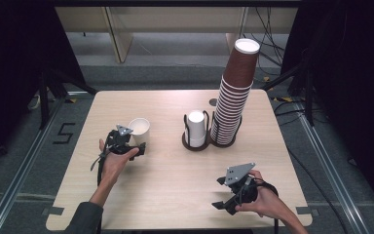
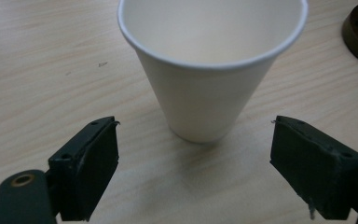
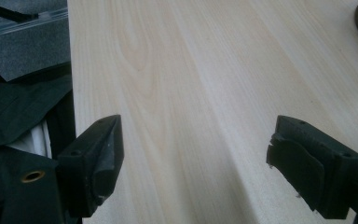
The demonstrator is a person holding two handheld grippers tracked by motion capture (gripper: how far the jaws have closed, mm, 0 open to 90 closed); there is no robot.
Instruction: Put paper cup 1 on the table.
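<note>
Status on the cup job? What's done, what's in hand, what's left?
Done: one white paper cup stands upright, alone on the table, apart from the tall brown cup stack and the holder's white cup. In hand: left gripper is open just short of that cup, not touching it. Right gripper is open over bare wood. Left: gripping the cup, probably.

Black left gripper, black right gripper — grey three-cornered plates, screwed fingers, trailing cables, dark sleeve

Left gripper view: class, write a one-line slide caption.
Open left claw faces an upright, empty white paper cup on the wooden table, not touching it.
</note>
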